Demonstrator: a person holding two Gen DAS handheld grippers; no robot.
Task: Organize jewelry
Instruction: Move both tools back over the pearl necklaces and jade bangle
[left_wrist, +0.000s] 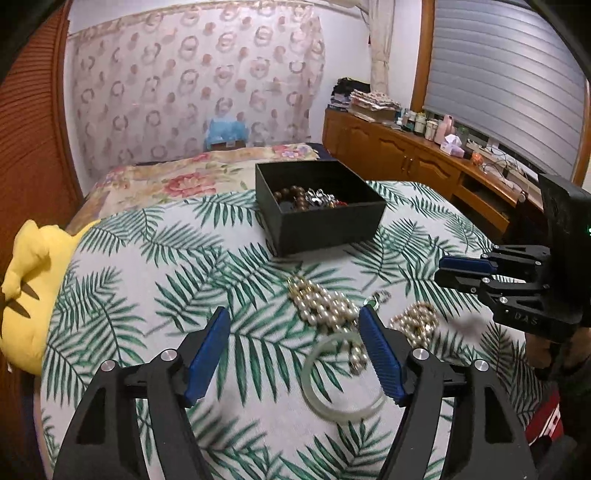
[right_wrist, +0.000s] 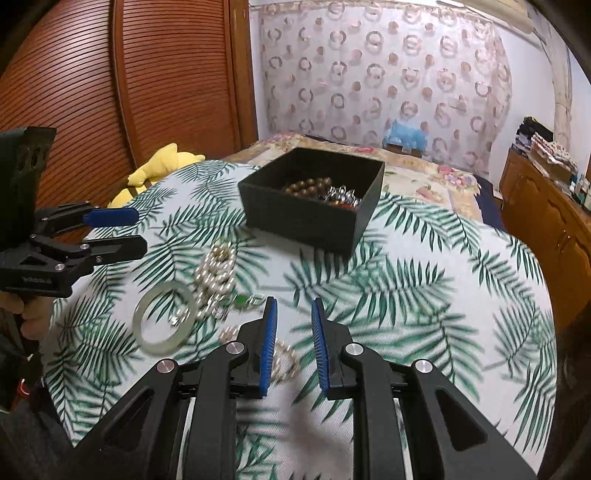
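Pearls (right_wrist: 284, 360) partly hidden behind the right gripper's (right_wrist: 293, 317) left finger (right_wrist: 267, 343). Small green piece (right_wrist: 242, 300) beyond that fingertip, blurred beyond telling. Box (right_wrist: 314, 218) contents mostly screened by its near wall.

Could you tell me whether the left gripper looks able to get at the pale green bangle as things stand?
Probably yes: the left gripper is open with nothing between its fingers, and the pale green bangle lies flat on the leaf-print bedspread just ahead, only its far edge touching the pearl necklace.

Matt black box (left_wrist: 325, 225), glossy pearl strands (left_wrist: 325, 304), smooth translucent bangle (left_wrist: 341, 380), woven leaf-print cloth (left_wrist: 184, 258), slatted wooden doors (right_wrist: 166, 74), ribbed blue pads (left_wrist: 380, 354)
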